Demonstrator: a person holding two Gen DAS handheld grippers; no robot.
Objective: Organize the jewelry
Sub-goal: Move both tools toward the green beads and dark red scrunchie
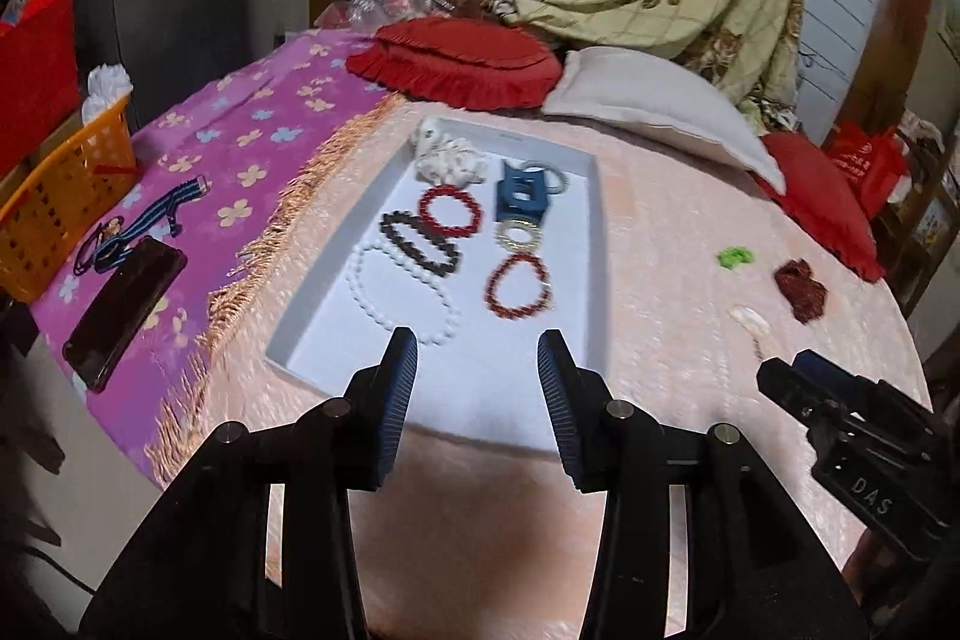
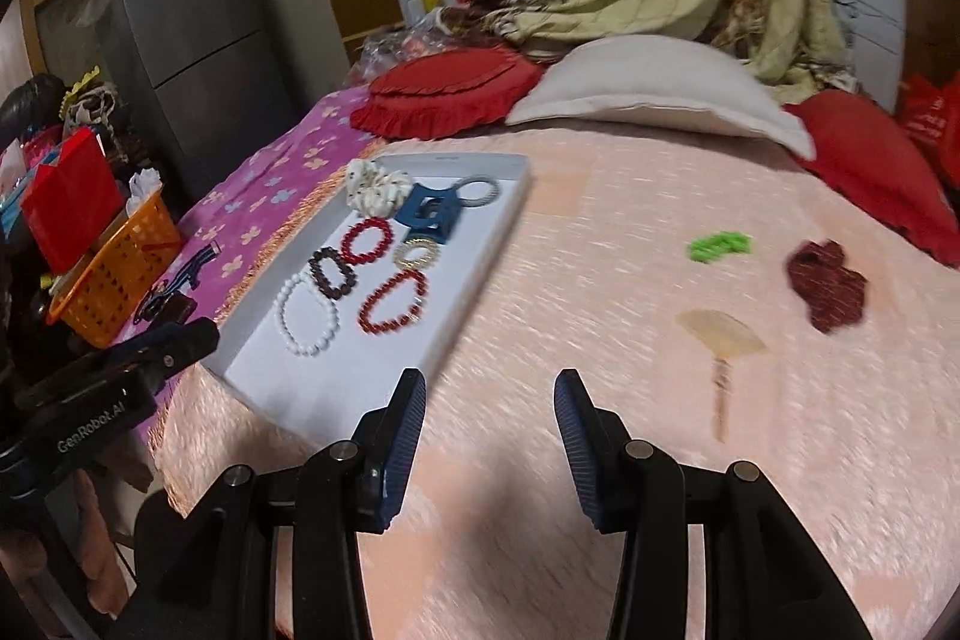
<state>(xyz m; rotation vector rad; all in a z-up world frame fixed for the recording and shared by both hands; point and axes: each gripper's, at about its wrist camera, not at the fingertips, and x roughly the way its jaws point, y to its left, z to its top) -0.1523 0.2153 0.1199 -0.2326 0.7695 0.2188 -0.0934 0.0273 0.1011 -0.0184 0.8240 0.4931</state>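
Right wrist: blurred comb [image 2: 720, 340], tray [image 2: 480, 244]

Left gripper [image 1: 478, 358]: matte black plastic frame, two angled linkage arms per side, round silver pivot pins at joints. Fingers [image 1: 401, 364] faced with dark blue ribbed pads. Seen from right wrist view: black body, white "GenRobot.AI" lettering on side, small screw near tip.

Right gripper [image 2: 489, 400]: same build, black frame, silver pins, blue ribbed pads [image 2: 409, 412]. From left wrist view: embossed "DAS" lettering on black housing, blue pad at tip.
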